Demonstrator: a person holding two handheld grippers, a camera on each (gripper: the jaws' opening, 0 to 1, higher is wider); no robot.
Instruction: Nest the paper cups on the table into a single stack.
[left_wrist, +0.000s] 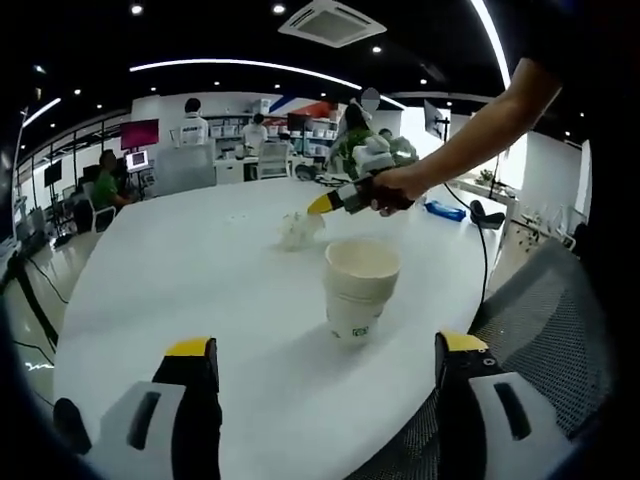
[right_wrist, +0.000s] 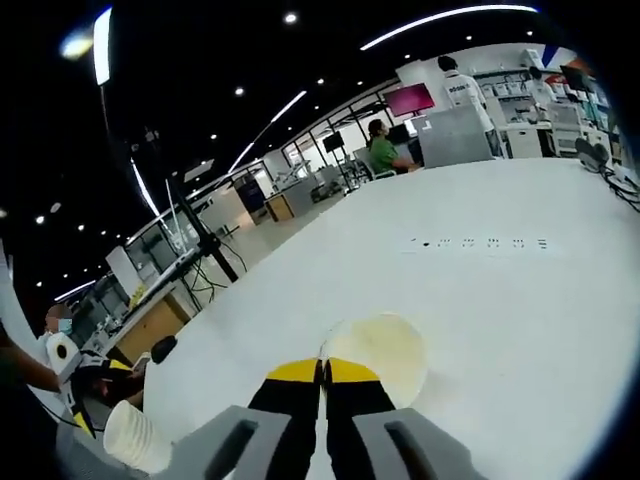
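Left gripper view: the left tongs (left_wrist: 327, 365) are standing wide apart and empty above the white desk (left_wrist: 180, 270). Ahead of them, a stack of nested paper cups (left_wrist: 359, 290) is sitting upright on the desk. Beyond it, the right tongs (left_wrist: 325, 203) are pinching a crumpled-looking single cup (left_wrist: 298, 230). Right gripper view: the right tongs (right_wrist: 322, 372) are closing on the rim of that cup (right_wrist: 385, 352), its mouth facing the camera.

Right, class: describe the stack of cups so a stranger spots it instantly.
Start at the big white table. Near its edge, before the mesh chair, stands the cup stack. Unlike the single cup at the right gripper, it is several nested cups, upright.
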